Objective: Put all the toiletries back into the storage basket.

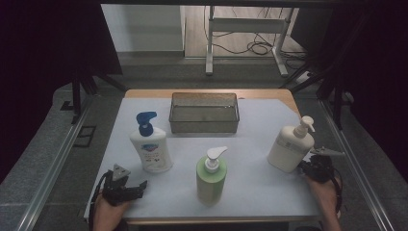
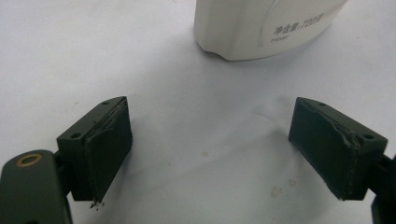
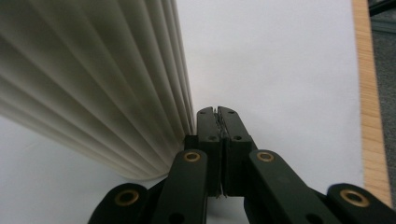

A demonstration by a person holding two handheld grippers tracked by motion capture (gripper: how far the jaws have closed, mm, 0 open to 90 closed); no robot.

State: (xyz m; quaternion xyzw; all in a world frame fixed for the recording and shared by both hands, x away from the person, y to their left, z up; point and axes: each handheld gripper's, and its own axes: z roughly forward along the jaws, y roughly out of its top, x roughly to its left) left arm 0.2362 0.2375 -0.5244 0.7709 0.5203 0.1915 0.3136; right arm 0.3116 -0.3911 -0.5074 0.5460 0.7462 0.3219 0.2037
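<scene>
High view: cream bottle [image 1: 290,148] stands near the table's [image 1: 269,190] right edge, my right gripper [image 1: 312,165] just beside its base, jaws pressed together on nothing. Left gripper [image 1: 126,186] rests at the front left corner, jaws wide apart, empty. I judge the bottle stiff, ribbed, fairly heavy if full, slick plastic; I'd grip the body low, not the pump [image 1: 304,126].
</scene>
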